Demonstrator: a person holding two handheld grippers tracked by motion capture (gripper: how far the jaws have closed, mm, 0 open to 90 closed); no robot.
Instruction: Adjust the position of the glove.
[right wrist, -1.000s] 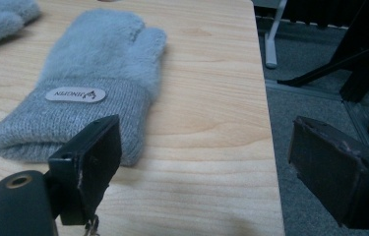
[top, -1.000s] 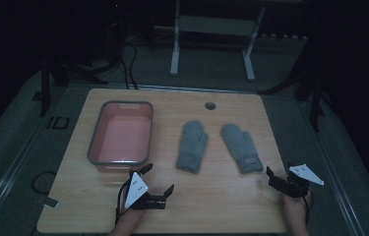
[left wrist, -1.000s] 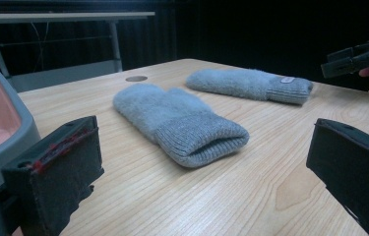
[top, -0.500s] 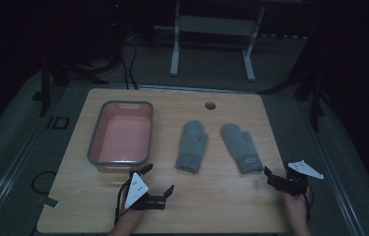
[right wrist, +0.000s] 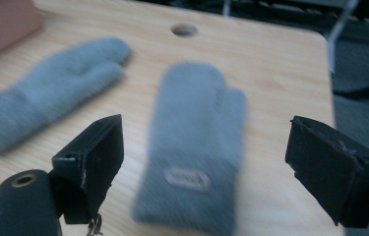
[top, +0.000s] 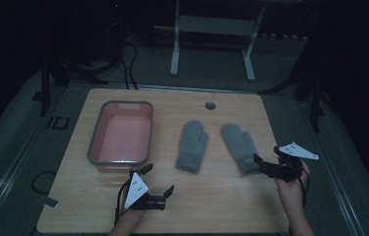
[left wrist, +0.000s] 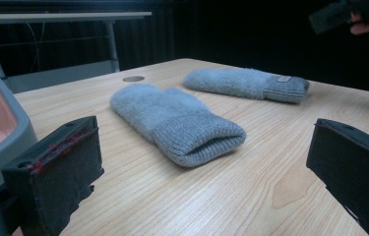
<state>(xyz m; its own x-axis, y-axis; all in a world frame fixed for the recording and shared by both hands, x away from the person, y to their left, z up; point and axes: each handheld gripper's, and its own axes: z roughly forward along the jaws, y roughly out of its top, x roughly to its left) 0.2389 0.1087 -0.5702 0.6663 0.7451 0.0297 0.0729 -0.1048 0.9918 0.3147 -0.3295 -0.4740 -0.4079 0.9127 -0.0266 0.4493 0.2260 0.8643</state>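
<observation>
Nothing gathered yet, judging by the layout: both mittens flat on the surface (top: 221, 206), neither lifted nor pinched. Nearest, at the front edge, left gripper (top: 158, 186) with jaws spread wide and empty, resting low beside the front corner of the bin (top: 95, 147) and aimed across toward the left mitten (top: 192, 146), cuff end facing it but well apart. Over at the front right, right gripper (top: 265, 165) likewise spread and empty, jaws lined up on either side of the cuff of the right mitten (top: 240, 146), just short of contact as far as can be told; label patch on that cuff straight ahead in the right gripper view, somewhat blurred. Farther back, pink-lined bin standing bare inside, left of both mittens. Beyond, a small round hole (top: 210, 105) near the back edge. Likely step in hand: first grasp on the right mitten; everything after that, including any placing in the bin, left to do.
</observation>
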